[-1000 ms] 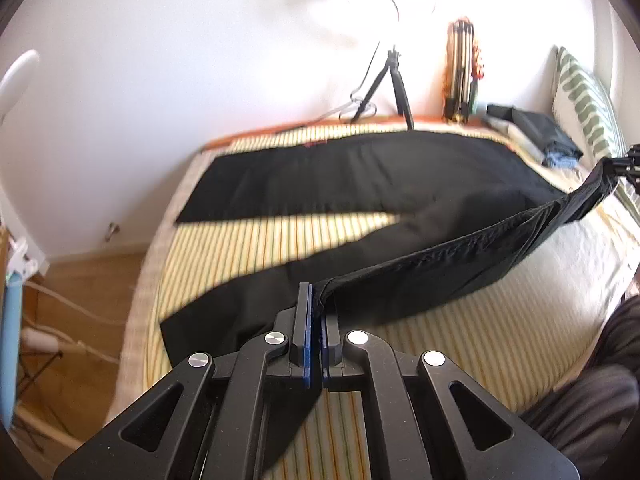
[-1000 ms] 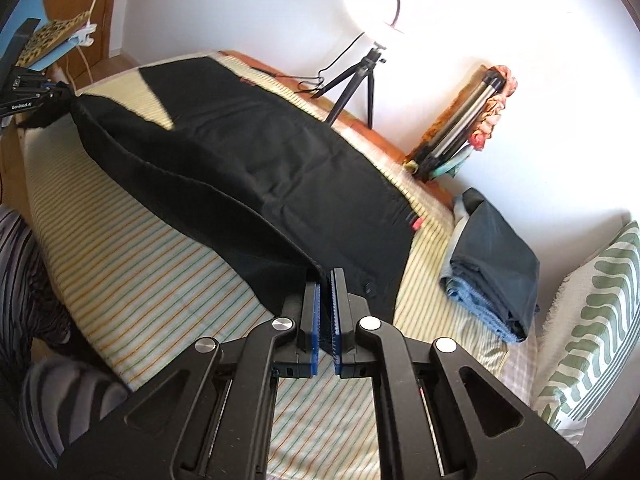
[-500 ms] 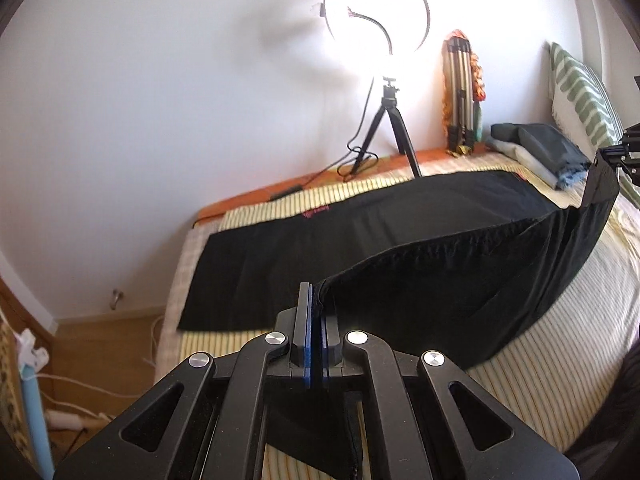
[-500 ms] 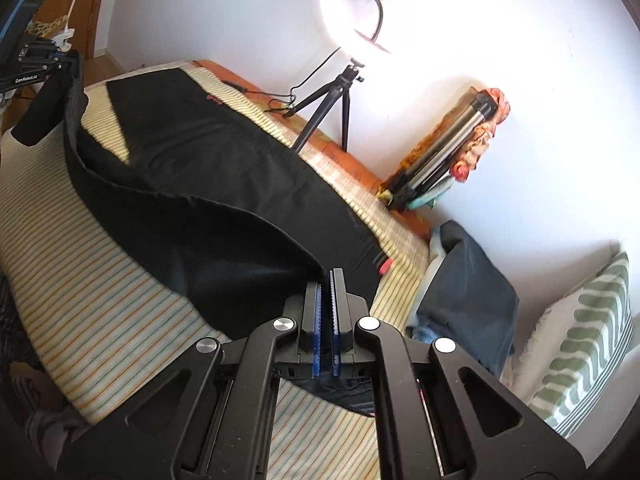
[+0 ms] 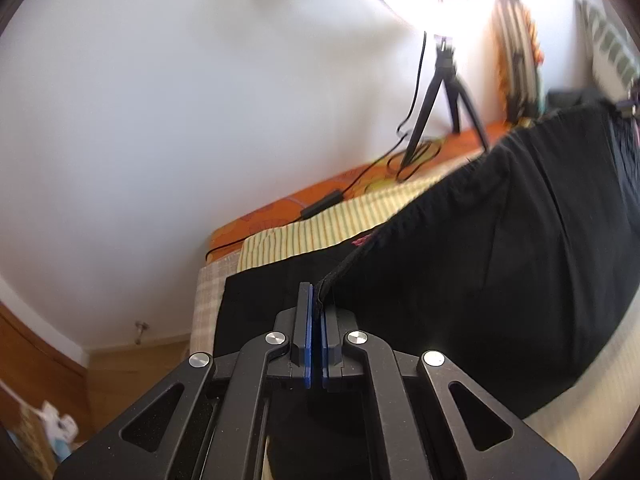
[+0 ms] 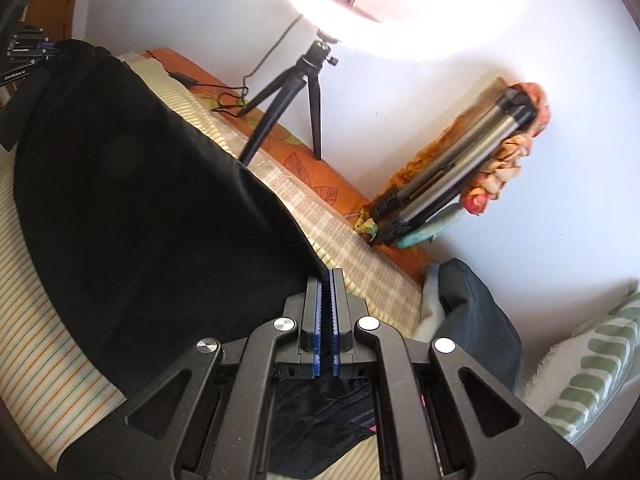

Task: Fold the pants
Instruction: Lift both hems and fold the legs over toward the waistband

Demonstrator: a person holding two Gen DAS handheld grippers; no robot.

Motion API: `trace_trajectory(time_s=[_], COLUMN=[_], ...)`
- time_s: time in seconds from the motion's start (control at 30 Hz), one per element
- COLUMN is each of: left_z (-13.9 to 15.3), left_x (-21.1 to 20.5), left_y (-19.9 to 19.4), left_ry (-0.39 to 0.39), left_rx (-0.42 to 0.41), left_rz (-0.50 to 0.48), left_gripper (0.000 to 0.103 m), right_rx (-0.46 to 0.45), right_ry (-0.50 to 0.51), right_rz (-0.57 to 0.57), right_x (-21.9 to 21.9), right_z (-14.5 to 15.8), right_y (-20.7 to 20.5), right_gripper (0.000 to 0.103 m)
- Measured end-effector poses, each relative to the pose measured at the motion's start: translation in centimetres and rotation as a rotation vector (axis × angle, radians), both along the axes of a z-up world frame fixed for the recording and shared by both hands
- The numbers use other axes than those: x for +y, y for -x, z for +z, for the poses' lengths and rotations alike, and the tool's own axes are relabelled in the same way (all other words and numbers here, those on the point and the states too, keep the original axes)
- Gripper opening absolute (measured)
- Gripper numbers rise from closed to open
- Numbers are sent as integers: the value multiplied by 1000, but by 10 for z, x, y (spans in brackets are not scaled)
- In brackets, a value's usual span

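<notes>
**Carrying the leg across**

I am holding the soft black cotton pants (image 5: 500, 264) over the striped bed (image 5: 312, 232), left hand-held gripper (image 5: 316, 312) and right hand-held gripper (image 6: 327, 300) both clamped on one hem edge. The limp, light cloth is sagging between them, so I judge the edges the best hold. Only the right view is showing the folded dark clothes (image 6: 476, 320) by the bed's corner.

A home bedroom: striped bed (image 6: 36, 364), pillow (image 6: 592, 380), ring light (image 6: 404, 4).

ring light on tripod (image 6: 304, 80) at 12 o'clock | folded tripod (image 6: 452, 172) at 2, against wall | green-patterned pillow (image 6: 592, 376) at 4 | folded dark clothes (image 6: 476, 320) beside it
</notes>
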State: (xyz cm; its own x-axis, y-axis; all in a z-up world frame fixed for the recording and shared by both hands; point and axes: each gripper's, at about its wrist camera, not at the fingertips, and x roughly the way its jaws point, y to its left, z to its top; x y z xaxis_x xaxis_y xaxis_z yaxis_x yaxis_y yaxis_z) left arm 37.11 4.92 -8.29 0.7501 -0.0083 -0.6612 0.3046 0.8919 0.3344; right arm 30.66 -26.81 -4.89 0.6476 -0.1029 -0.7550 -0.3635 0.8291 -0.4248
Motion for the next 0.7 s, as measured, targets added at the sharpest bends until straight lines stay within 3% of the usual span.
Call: trace_trajectory(time_s=[0.23, 0.4, 0.5, 0.6, 0.7], left_z=[-32, -50, -55, -56, -53], left_x=[-9, -14, -10, -6, 1], left_y=[-59, -75, -81, -89, -95], left_ry=[-30, -58, -30, -15, 32], left_rx=[57, 101, 129, 144, 170], left_rz=[18, 3, -2, -1, 13], left_gripper=[2, 2, 2, 7, 20], right_rx=[44, 100, 118, 128, 140], right_ry=[23, 19, 16, 25, 46], right_rz=[-6, -17, -31, -37, -39], right_x=[0, -5, -8, -9, -5], right_z=[-55, -87, -101, -113, -122], right_y=[-65, -94, -103, -106, -107], right_gripper=[3, 3, 3, 3, 3])
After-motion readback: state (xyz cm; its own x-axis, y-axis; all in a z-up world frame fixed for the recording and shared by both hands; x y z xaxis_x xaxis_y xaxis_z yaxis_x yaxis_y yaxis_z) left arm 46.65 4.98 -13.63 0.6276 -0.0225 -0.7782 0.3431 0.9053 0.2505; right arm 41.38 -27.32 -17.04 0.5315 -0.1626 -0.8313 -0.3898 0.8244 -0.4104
